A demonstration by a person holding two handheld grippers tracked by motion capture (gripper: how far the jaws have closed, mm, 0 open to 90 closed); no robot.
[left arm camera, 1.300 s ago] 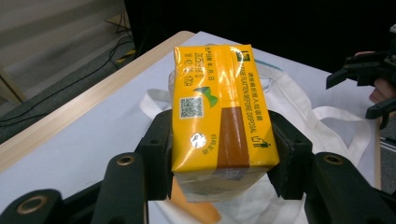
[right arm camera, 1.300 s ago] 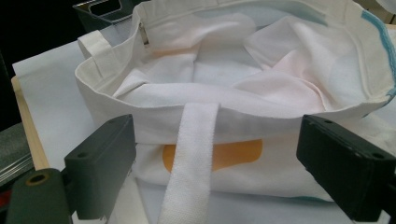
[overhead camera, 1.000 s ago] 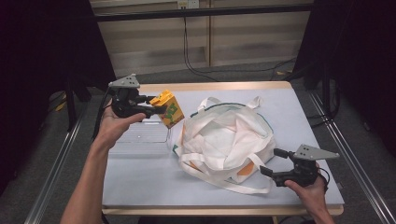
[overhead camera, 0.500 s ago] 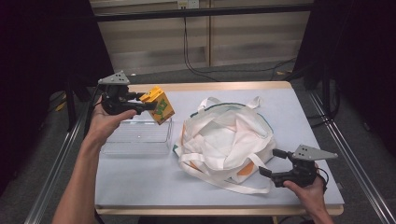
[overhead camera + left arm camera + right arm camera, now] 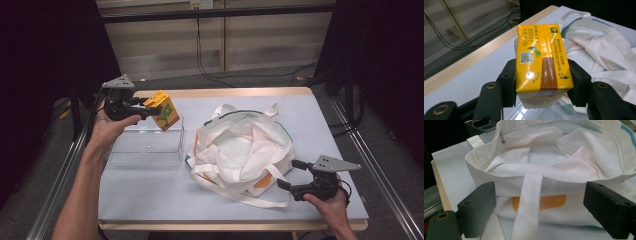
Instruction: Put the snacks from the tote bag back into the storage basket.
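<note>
The left tool (image 5: 151,106) is clamped on a small yellow cardboard drink carton (image 5: 165,110), its pads pressed to the two narrow sides; the carton hangs tilted in the air above the far end of a clear, shallow plastic bin (image 5: 145,147), touching nothing else; by my reading it is out of the bag and on its way into the bin, so the lowering and the release are left; the bin looks bare inside. In the middle of the pale blue tabletop (image 5: 150,195) a white cloth tote bag (image 5: 240,152) slumps open, and its inside shows only folded fabric. The right tool (image 5: 289,174) stands with jaws apart just beside the bag's rim, gripping nothing.
</note>
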